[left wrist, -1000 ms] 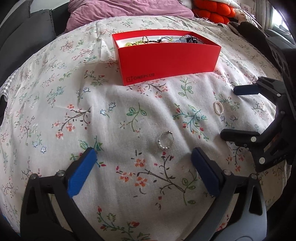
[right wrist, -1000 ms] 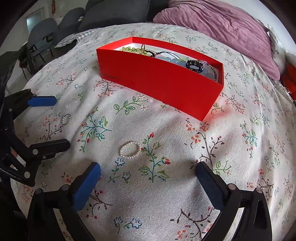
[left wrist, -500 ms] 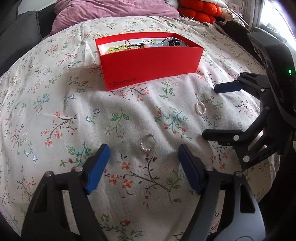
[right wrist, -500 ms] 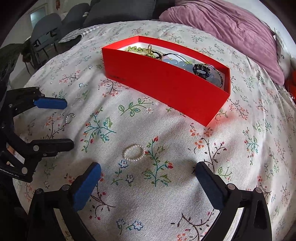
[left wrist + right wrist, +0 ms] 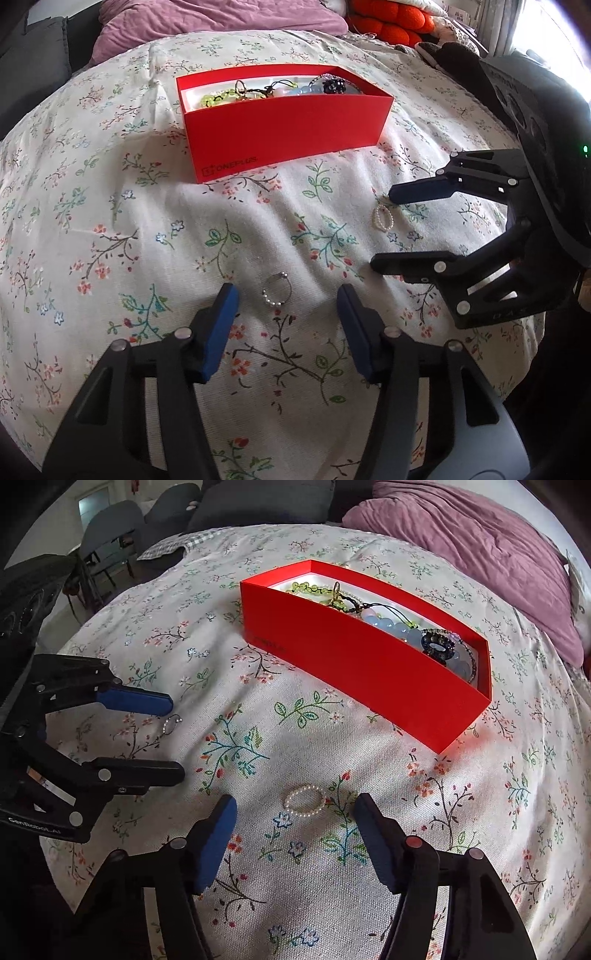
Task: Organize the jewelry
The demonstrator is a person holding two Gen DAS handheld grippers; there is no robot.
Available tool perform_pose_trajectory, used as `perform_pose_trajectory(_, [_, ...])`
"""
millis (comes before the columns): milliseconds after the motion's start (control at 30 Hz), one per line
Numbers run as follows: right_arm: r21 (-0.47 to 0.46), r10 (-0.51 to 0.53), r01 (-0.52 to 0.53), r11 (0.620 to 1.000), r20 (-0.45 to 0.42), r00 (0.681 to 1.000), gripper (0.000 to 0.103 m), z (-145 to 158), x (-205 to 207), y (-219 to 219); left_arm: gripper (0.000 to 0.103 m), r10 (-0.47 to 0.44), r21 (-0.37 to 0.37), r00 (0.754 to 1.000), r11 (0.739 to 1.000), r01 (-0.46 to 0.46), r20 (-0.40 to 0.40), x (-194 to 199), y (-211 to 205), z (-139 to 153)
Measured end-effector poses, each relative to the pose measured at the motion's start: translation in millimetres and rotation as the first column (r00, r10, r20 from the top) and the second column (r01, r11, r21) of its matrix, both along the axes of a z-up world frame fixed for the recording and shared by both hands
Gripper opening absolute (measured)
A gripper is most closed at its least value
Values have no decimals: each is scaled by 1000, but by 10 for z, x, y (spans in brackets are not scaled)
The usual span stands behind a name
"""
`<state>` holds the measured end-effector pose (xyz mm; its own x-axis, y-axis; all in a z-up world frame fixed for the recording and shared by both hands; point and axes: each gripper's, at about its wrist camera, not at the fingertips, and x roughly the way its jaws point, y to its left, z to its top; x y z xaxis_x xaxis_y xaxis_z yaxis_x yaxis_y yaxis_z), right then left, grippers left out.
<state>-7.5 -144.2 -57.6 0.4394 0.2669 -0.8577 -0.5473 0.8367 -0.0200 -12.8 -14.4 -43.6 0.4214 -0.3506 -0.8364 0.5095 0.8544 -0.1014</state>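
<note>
On floral bed [image 5: 110, 206]: left gripper [image 5: 284, 295] spread wide astride silver beaded ring [image 5: 276, 293], right gripper [image 5: 295, 808] likewise agape around pearl ring [image 5: 304, 800], both apparently poised for pickup toward red box [image 5: 284, 129] of jewelry.

We read "ONEPLUS" on the long red cardboard box [image 5: 280, 129], and "GenRobot.AI" on the black left tool [image 5: 177, 738].
</note>
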Motion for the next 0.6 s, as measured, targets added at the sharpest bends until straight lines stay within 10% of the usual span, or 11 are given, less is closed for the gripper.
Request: perform_pose_trajectory(600, [60,5,-2,998,-41,999,36,2,56,-18,38,2,3,1000,1000,-2,-7,38,27,5])
